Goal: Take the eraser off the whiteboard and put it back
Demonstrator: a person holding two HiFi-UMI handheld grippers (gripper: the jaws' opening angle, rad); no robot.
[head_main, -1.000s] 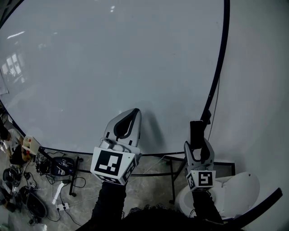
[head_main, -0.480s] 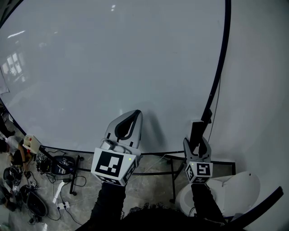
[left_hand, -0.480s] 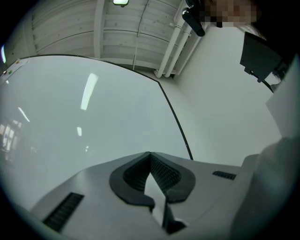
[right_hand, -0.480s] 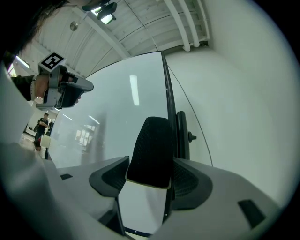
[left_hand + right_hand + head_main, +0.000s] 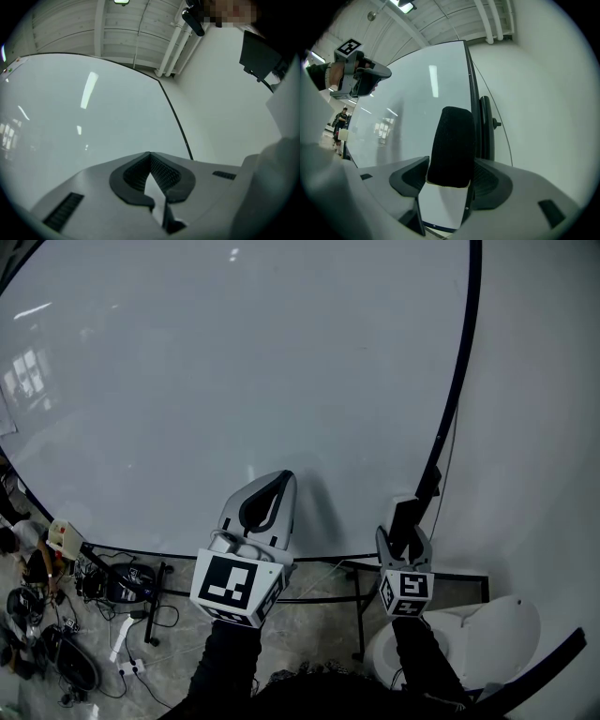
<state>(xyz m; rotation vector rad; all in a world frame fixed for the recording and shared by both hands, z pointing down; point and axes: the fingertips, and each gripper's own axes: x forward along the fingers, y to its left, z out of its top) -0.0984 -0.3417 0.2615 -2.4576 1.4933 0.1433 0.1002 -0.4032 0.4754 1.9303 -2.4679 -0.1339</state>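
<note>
The eraser [image 5: 406,512] is gripped upright between the jaws of the right gripper [image 5: 406,538], which are spread to its width and pressed on its sides. It is held low at the whiteboard [image 5: 234,362], just inside the black frame [image 5: 457,381] that runs down the board's right edge (whether it touches the board surface cannot be told). The left gripper [image 5: 277,480] is held near the board's bottom edge, well left of the eraser, with its jaws closed tip to tip on nothing. A wide stretch of board surface lies open above and to the left of both grippers. Right of the frame a plain wall [image 5: 534,427] is seen. Below the board's bottom edge the floor [image 5: 309,615] is crowded at the left with dark gear [image 5: 122,585].
</note>
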